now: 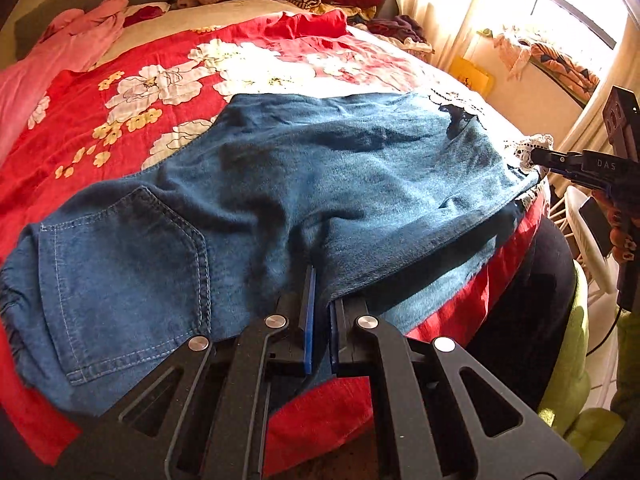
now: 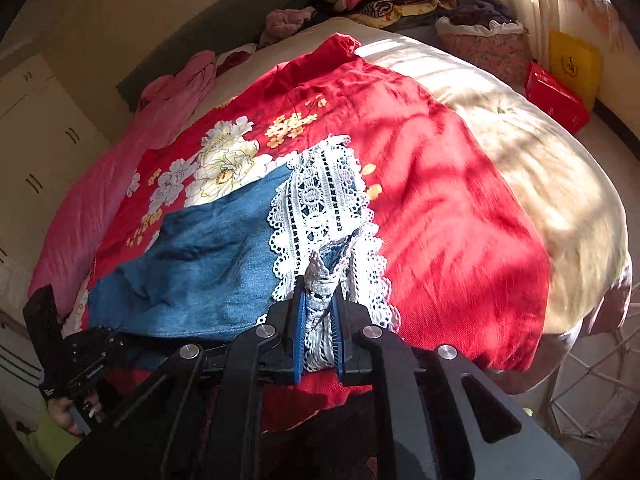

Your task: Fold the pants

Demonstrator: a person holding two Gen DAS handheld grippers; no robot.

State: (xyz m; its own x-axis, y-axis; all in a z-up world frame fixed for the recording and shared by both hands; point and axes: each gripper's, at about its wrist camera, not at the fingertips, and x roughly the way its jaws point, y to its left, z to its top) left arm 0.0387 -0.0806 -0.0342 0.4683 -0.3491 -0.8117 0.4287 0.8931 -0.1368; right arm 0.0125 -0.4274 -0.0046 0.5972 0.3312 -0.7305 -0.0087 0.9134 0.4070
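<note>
On the bed's red floral bedspread (image 1: 132, 92), the blue denim pants with white lace hems (image 1: 280, 184) are lying flat. Left gripper (image 1: 320, 308) jaws are pinching the denim edge at 6 o'clock; right gripper (image 2: 320, 300) jaws are clamping the lace hem (image 2: 324, 208).

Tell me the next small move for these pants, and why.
Probably lift both claws together and carry the lace hem toward the pocket end. The left claw pinches the denim pants mid-edge, the right claw holds the hem; the pants lie flat.
</note>
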